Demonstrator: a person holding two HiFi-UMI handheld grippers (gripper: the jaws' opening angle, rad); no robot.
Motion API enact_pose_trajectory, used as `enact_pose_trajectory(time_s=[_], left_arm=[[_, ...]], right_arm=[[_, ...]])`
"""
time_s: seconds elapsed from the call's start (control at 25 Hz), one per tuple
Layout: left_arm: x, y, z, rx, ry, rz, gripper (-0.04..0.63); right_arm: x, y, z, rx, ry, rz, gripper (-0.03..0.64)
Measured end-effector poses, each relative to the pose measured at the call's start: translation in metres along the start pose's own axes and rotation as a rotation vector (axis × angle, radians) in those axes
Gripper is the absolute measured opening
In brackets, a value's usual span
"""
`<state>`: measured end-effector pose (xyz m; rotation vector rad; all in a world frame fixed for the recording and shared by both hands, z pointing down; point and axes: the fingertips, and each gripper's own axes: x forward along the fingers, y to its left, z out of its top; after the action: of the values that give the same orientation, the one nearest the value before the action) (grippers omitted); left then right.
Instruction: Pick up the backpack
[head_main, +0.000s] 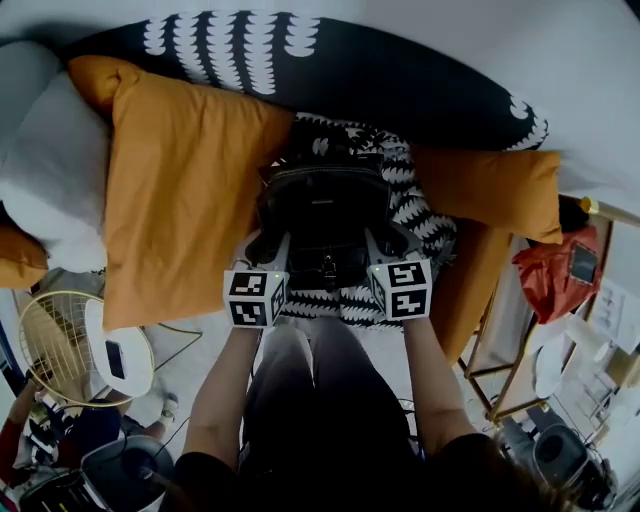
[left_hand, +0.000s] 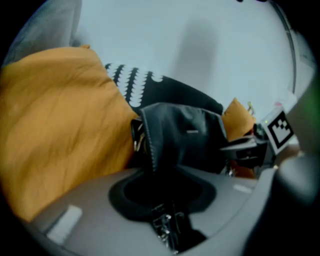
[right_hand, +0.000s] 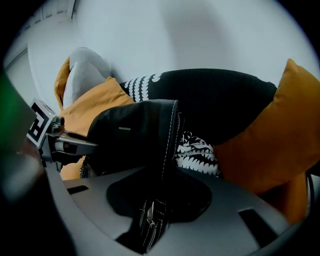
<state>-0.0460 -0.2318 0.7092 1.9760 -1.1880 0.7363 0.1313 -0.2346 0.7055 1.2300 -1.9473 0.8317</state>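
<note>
Currently my left gripper (left_hand: 165, 215) and right gripper (right_hand: 155, 210) are each clamped narrowly on a stitched side edge of the black leather backpack (head_main: 325, 215), which sits on the black-and-white patterned cushion (head_main: 418, 215). Recommendation: raise both sides evenly off that cushion with a firm grip and the bag level.

A pale, bare wall (head_main: 590, 70) fills the head view from 12 to 2 o'clock. Below it lies a long black cushion with white scallops (head_main: 330, 60). A big orange cushion (head_main: 180, 190) sits at 10 o'clock with a grey pillow (head_main: 45, 170) against it at 9, and a smaller orange cushion (head_main: 490, 185) sits at 3. At 8 o'clock a round wire-frame side table (head_main: 55, 345) stands on pale floor (head_main: 190, 375). At 4 is a brass-coloured rack (head_main: 495, 375), with a red bag (head_main: 555, 275) near it.
</note>
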Motion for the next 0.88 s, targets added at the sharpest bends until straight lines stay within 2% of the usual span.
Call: enact_pose_trajectory(time_s=[0.44, 0.68, 0.88], left_arm=[[-0.047, -0.026, -0.005, 0.019, -0.041, -0.029, 0.083], [-0.082, -0.034, -0.011, 0.002, -0.050, -0.020, 0.071], [-0.111, -0.041, 0.000, 0.013, -0.071, -0.026, 0.064]], right_arm=[[-0.050, 0.018, -0.014, 0.047, -0.013, -0.048, 0.060], [-0.083, 0.038, -0.014, 0.025, -0.022, -0.036, 0.049], [-0.109, 0.051, -0.001, 0.001, -0.049, -0.026, 0.046]])
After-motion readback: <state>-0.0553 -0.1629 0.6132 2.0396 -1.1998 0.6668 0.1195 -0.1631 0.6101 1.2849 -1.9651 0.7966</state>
